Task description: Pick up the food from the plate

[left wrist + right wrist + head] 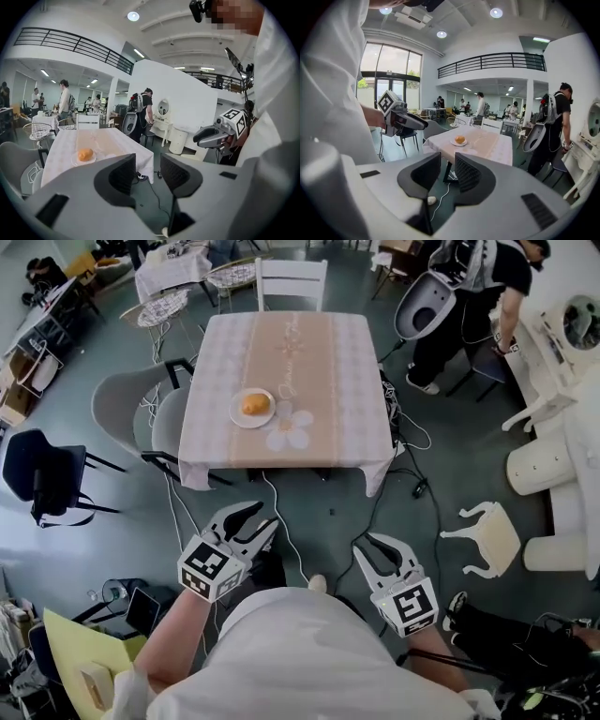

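An orange bun (255, 404) lies on a small white plate (236, 415) near the front left of a table (323, 362) with a checked cloth and beige runner. Both grippers hang well short of the table, over the floor. My left gripper (268, 514) is open with nothing between its jaws; its own view shows the bun (85, 153) and plate (75, 162) far off to the left of the left gripper (147, 174). My right gripper (363, 542) is open and empty too. From the right gripper (447, 174) the bun (460, 139) appears ahead on the table.
A white chair (292, 282) stands at the table's far side and grey chairs (131, 409) at its left. Cables (281, 512) trail over the floor between me and the table. A person (473, 306) stands at the back right; a tipped white stool (487, 535) lies right.
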The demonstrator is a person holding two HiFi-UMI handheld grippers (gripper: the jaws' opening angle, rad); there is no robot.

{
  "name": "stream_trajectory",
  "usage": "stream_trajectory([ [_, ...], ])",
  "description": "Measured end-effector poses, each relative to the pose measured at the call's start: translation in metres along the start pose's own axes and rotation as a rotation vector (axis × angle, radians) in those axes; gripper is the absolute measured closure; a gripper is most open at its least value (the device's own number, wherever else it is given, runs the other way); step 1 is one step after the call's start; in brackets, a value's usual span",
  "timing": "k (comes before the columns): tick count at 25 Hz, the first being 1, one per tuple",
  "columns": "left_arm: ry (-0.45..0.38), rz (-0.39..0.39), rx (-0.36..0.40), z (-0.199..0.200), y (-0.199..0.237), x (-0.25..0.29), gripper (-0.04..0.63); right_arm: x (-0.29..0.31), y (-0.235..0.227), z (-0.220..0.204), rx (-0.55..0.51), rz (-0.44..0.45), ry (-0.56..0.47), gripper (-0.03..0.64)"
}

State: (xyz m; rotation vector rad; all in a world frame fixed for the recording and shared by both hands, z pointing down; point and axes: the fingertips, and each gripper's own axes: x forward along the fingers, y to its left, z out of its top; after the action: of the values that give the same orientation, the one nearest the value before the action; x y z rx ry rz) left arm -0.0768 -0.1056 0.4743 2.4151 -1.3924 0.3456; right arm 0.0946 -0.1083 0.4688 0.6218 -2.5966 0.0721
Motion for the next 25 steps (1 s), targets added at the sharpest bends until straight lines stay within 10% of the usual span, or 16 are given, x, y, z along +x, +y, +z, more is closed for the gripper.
stream_trajectory([
  [14, 0.221, -0.082, 0.205, -0.006, 0.251, 0.116, 0.342, 0.094, -0.028, 0.072, 0.119, -0.319, 0.068, 0.515],
  [25, 0.483, -0.076, 0.369, -0.082, 0.336, 0.218, 0.238, 0.067, -0.030, 0.053, 0.224, -0.508, 0.193, 0.515],
])
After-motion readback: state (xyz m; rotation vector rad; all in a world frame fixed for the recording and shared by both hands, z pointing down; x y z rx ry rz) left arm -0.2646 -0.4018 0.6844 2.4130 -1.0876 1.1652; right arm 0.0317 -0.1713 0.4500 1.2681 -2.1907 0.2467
